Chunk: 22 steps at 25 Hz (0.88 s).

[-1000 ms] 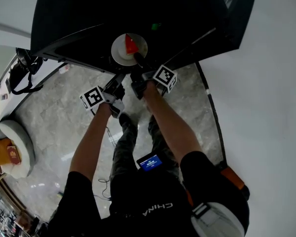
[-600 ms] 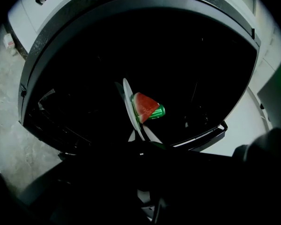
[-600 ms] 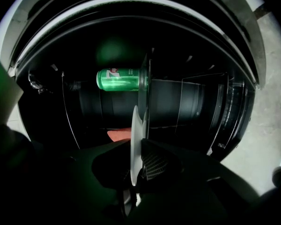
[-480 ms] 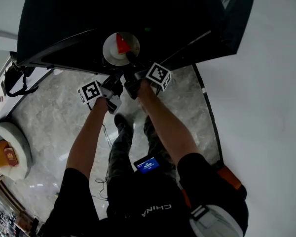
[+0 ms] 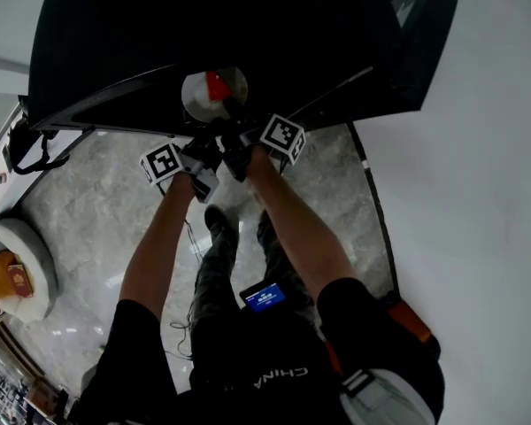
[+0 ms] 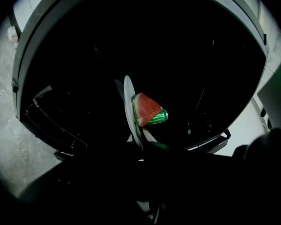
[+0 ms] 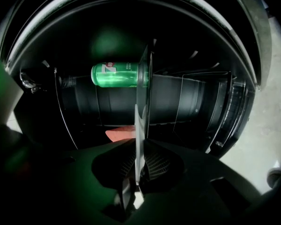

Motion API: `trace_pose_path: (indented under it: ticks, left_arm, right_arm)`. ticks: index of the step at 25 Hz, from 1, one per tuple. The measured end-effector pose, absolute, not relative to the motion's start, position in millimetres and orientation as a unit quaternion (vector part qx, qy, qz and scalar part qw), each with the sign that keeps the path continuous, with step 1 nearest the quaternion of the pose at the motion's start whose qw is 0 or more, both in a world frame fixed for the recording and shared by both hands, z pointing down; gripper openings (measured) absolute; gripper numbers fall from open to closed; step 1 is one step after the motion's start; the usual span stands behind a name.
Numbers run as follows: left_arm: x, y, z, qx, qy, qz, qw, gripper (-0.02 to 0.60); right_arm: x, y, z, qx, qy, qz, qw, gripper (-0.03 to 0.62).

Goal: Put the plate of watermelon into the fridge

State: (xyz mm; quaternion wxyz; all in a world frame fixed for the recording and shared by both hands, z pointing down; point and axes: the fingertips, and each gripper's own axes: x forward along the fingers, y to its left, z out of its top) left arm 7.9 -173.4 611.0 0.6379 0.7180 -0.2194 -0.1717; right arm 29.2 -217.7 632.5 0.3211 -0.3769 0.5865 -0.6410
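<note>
A white plate (image 5: 203, 96) carrying a red watermelon wedge (image 5: 218, 85) is held out level at the mouth of the dark fridge (image 5: 203, 16), partly in its shadow. Both grippers hold its near rim: my left gripper (image 5: 209, 142) and my right gripper (image 5: 234, 136). In the left gripper view the plate (image 6: 129, 109) shows edge-on with the wedge (image 6: 146, 107) to its right, its rim running down into the dark jaws of the left gripper (image 6: 140, 149). The right gripper (image 7: 137, 175) is shut on the plate's rim (image 7: 143, 88), pads on both sides.
A green drink can (image 7: 116, 74) lies on a shelf inside the fridge. Clear drawers (image 7: 201, 107) and wire racks (image 6: 51, 121) line the interior. The open fridge door (image 5: 425, 34) stands at the right beside a white wall. Marble floor (image 5: 97, 211) lies below.
Both grippers and the plate have moved forward, up the head view, so the plate now sits further under the fridge's dark edge. The grips on the rim are unchanged.
</note>
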Motion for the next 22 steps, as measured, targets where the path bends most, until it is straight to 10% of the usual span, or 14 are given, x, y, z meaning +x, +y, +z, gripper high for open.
trace_pose_path:
  ticks: [22]
  left_arm:
    - [6,-198,615,0.729,-0.250,-0.175,0.613,0.052]
  right_arm:
    - [29,-215,610,-0.351,0.638,-0.626,0.279,0.209]
